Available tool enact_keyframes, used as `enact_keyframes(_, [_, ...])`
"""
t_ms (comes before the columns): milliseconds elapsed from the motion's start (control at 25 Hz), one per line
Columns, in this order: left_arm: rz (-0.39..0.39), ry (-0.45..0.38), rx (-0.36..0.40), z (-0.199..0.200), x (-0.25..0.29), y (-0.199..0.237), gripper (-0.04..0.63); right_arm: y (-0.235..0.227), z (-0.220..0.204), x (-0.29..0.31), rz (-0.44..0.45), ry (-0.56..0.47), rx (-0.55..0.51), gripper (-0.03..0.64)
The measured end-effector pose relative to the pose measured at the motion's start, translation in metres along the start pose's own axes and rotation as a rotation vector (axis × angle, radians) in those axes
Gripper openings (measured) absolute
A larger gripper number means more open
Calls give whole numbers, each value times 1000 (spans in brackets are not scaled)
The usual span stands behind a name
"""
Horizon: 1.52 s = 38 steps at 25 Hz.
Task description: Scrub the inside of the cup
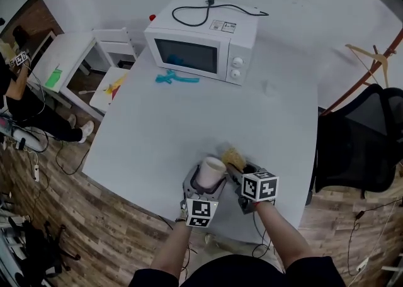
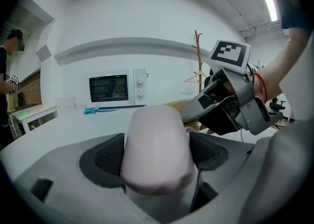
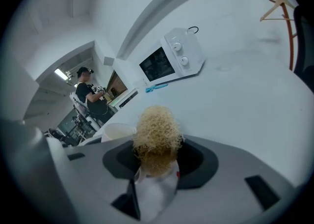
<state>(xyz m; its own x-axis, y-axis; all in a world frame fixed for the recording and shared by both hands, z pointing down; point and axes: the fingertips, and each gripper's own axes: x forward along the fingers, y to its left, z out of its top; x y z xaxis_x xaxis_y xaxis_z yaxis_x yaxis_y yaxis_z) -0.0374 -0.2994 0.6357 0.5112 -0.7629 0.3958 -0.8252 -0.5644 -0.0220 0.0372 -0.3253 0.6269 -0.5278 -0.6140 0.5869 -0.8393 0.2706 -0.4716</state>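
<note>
Clamping pale cup [image 1: 212,168] between fingers of left gripper [image 1: 204,186], at table's [image 1: 189,122] near edge. Pinching straw-coloured scrubber [image 3: 156,134] tight between fingers of right gripper [image 1: 237,171], holding it just beside cup's rim, outside the cup.

The left gripper [image 1: 208,183] holds a cup [image 1: 212,167] (pale pink) beside the right gripper [image 1: 238,172] and its scrubber [image 1: 233,155], near the table [image 1: 189,122] edge.
</note>
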Motion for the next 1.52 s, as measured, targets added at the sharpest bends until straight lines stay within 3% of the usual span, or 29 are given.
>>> enact_keyframes(360, [-42,59,-3,-14,-6,-6,425,24,9,-17,39,-84,-22,181])
enact_keyframes(480, [-50,105,32,-29,-8,-13,425,36,5,-21,61,-92,-41,181])
enact_keyframes(640, [-33,106,4,-33,-11,-14,425,43,0,-25,48,-110,-66,181])
enact_keyframes(1000, [-6,162,24,-46,-16,-13,425,44,2,-49,47,-151,-70,182])
enact_keyframes(1240, [43,130,-36,-35,-45,-10,425,52,-3,-83,54,-180,-115,183])
enact_keyframes(1440, [61,58,-97,-6,-87,-14,423,71,-18,-109,50,-199,-194,183])
enact_keyframes(1520, [99,36,-106,2,-107,-14,389,80,-25,-119,54,-210,-221,183])
